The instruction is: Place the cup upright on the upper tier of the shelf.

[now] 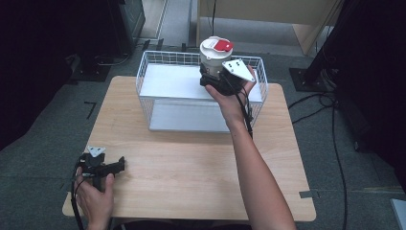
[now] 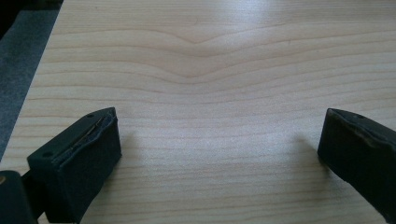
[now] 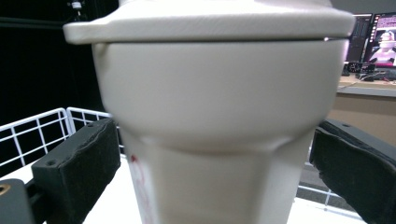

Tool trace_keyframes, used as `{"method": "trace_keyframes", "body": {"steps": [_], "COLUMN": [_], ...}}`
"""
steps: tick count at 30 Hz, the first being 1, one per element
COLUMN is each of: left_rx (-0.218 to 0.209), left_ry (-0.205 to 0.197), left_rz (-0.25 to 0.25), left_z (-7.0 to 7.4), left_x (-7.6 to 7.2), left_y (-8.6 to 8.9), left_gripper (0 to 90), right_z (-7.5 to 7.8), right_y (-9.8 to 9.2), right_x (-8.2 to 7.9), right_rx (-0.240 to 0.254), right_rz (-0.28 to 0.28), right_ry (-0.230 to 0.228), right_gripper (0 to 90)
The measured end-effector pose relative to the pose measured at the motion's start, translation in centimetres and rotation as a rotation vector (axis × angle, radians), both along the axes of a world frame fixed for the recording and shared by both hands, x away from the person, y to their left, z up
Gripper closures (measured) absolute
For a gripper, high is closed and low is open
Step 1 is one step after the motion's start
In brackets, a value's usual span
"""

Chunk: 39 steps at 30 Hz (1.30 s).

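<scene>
A cream cup with a white lid and red tab (image 1: 214, 53) stands upright at the back of the white wire basket (image 1: 141, 76). My right gripper (image 1: 209, 73) reaches into the basket from the near side, with the cup (image 3: 215, 116) between its jaws. Its pads (image 3: 88, 163) stand just off the cup's sides, so it is open. The cup's base is hidden. My left gripper (image 1: 118, 166) rests near the front left corner of the wooden table (image 1: 191, 163). It is open (image 2: 219, 149), with bare wood between its jaws.
The basket's wire wall (image 3: 42, 126) rises on all sides over its white floor, at the far middle of the table. Black stands and cables sit on the grey floor to the right (image 1: 325, 67). A monitor (image 3: 380, 39) glows far behind the cup.
</scene>
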<state>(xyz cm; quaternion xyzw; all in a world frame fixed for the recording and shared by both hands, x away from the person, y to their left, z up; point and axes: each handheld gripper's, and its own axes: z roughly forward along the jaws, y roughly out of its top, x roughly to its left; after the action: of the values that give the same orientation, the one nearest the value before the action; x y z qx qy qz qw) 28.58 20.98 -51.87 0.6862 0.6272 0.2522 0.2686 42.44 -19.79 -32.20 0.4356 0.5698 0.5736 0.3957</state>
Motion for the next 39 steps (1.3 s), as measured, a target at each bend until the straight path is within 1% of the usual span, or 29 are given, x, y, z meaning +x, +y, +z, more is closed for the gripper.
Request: {"method": "trace_keyframes", "body": {"steps": [2,5,7,11,15,18,25,29,35,39], "left_rx": [0.000,0.000,0.000,0.000,0.001,0.001,0.003,0.001,0.001,0.001], "left_ry": [0.000,0.000,0.000,0.000,0.000,0.000,0.000,-0.001,-0.002,0.000], "left_rz": [0.000,0.000,0.000,-0.001,-0.001,-0.001,-0.002,-0.001,-0.001,-0.001], "left_z": [0.0,0.0,0.0,0.0,0.0,0.0,0.0,0.0,0.0,0.0], "left_x": [0.0,0.0,0.0,0.0,0.0,0.0,0.0,0.0,0.0,0.0], "left_y": [0.0,0.0,0.0,0.0,0.0,0.0,0.0,0.0,0.0,0.0], "left_gripper": [0.0,0.0,0.0,0.0,0.0,0.0,0.0,0.0,0.0,0.0], "right_z": [-0.1,-0.4,-0.5,-0.9,-1.2,-1.5,-2.2,-2.5,-3.0,-3.3], "right_y": [-0.1,-0.3,-0.4,-0.5,-0.4,-0.6,-1.1,-1.3,-1.7,-2.0], "right_x": [-0.2,-0.5,-0.7,-1.1,-1.4,-1.6,-2.2,-2.5,-3.2,-3.8], "right_rx": [-0.004,-0.004,-0.003,-0.016,-0.022,-0.007,-0.021,-0.017,-0.012,-0.018], "right_rz": [0.004,0.001,-0.001,0.007,0.002,0.005,0.015,0.017,0.028,0.031], "right_ry": [-0.003,-0.005,-0.008,-0.014,-0.010,-0.008,-0.004,-0.003,-0.001,-0.002], "right_gripper": [2.7,7.2,8.3,15.0,17.2,20.8,27.5,27.4,24.5,22.5]}}
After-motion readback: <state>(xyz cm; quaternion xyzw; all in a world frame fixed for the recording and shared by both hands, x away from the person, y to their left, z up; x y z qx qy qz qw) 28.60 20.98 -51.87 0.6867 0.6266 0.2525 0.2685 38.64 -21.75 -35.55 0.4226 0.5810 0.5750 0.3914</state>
